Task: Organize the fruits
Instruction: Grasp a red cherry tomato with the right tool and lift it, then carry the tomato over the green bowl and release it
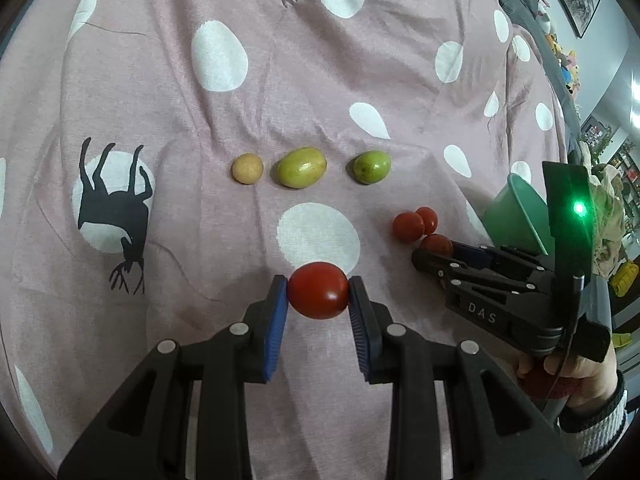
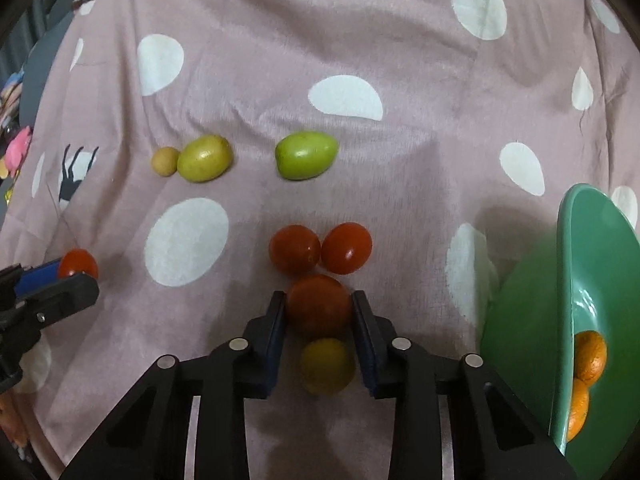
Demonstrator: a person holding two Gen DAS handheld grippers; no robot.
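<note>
Pink dotted cloth (image 1: 280, 80) bears fruit; left claw (image 1: 319, 292) grips tomato (image 1: 318, 295).

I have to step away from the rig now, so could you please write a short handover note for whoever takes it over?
Left gripper: shut on a red tomato, just above the cloth.
Right gripper: jaws against a second tomato beside two more tomatoes; a yellowish fruit lies under it.
Farther back: small tan fruit and two green fruits in a row.
Green bowl, at right, holds oranges.
Left: all tomatoes and green fruits remain outside the bowl; the grouping is unfinished.
</note>
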